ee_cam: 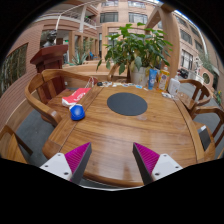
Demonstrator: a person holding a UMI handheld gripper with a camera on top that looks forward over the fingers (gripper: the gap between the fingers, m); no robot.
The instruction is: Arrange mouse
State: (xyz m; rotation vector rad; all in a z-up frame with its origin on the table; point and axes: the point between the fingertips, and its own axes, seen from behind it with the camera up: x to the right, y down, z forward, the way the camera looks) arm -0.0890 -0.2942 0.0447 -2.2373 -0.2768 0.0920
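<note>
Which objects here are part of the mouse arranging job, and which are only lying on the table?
Part of the job:
- blue mouse
- round dark mouse pad
- gripper, open and holding nothing

Only lying about:
- red and white packet
- potted plant
- bottles and small items beside the plant
- wooden chairs

Gripper level, pointing forward; fingers spread wide apart, nothing between them; magenta pads facing inward, both showing.
</note>
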